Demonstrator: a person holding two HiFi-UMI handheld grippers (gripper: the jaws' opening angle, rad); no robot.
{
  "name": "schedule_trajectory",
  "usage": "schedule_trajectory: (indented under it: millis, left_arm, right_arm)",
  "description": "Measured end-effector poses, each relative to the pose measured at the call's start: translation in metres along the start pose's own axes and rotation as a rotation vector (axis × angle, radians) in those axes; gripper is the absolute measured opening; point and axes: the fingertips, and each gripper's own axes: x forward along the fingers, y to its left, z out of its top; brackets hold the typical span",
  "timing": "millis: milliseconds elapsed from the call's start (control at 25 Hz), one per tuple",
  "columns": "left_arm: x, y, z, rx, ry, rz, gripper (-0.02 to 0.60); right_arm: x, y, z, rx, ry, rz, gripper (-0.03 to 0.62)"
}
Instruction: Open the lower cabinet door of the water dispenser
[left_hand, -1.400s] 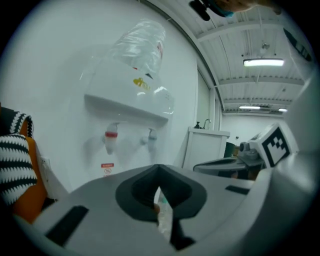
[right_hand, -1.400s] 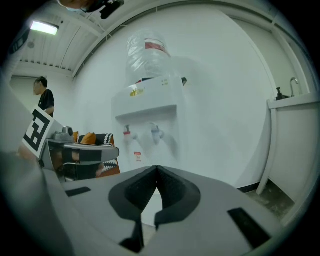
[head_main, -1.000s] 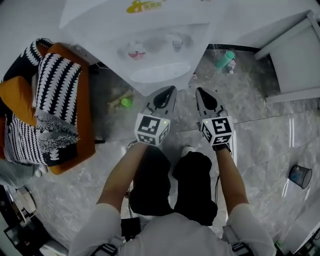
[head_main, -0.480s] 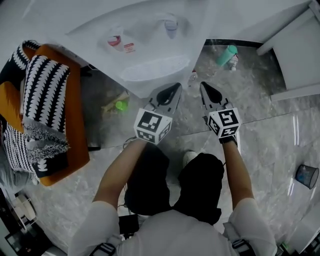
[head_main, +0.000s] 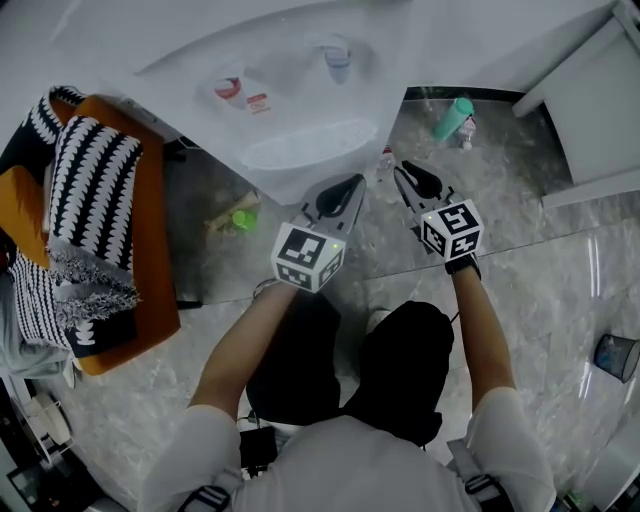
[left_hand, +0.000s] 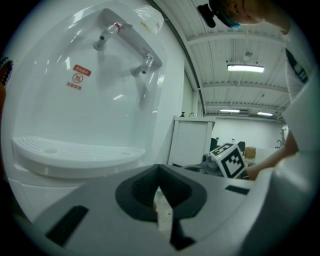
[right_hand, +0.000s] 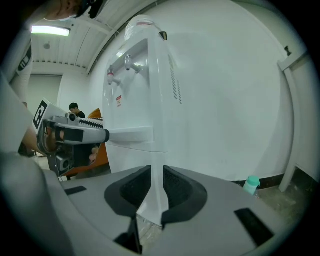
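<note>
The white water dispenser (head_main: 300, 90) stands straight ahead, its two taps above the drip tray (head_main: 310, 140). Its lower cabinet door is hidden under the tray in the head view. My left gripper (head_main: 352, 182) is shut and empty just in front of the tray's right end; in the left gripper view its tips (left_hand: 159, 172) meet below the tray (left_hand: 75, 150). My right gripper (head_main: 402, 172) is at the dispenser's right front corner. Its jaws (right_hand: 151, 175) are opening, with a narrow gap that shows the dispenser's corner edge (right_hand: 157, 150); the pads press on nothing.
An orange armchair with black-and-white cushions (head_main: 90, 200) stands to the left. A green object (head_main: 243, 217) lies on the floor beside the dispenser and a teal bottle (head_main: 452, 118) stands by the wall. A white cabinet (head_main: 590, 110) is at the right, a small bin (head_main: 615, 355) at the far right.
Both grippers have sunk and closed in on the dispenser's front. The right gripper's jaws have parted a little.
</note>
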Motion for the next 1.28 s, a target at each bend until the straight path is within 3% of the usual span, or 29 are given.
schedule_trajectory:
  millis: [400,760,1000,1280]
  left_arm:
    - [-0.006,0.007,-0.006,0.003,0.023,0.013,0.014]
    - [-0.009,0.011,-0.011,0.001,0.030,-0.002,0.014]
    - [-0.013,0.011,-0.018,-0.002,0.033,0.003,0.014]
    - [-0.023,0.019,-0.017,-0.006,0.031,0.037,0.014]
  right_arm:
    - [0.029,-0.012,0.001,-0.013,-0.014,0.113,0.191]
    - [0.060,-0.009,-0.010,-0.080,0.048,0.222,0.274]
    - [0.074,-0.016,-0.004,-0.077,0.044,0.244,0.282]
    - [0.079,-0.007,0.006,-0.083,0.033,0.328,0.287]
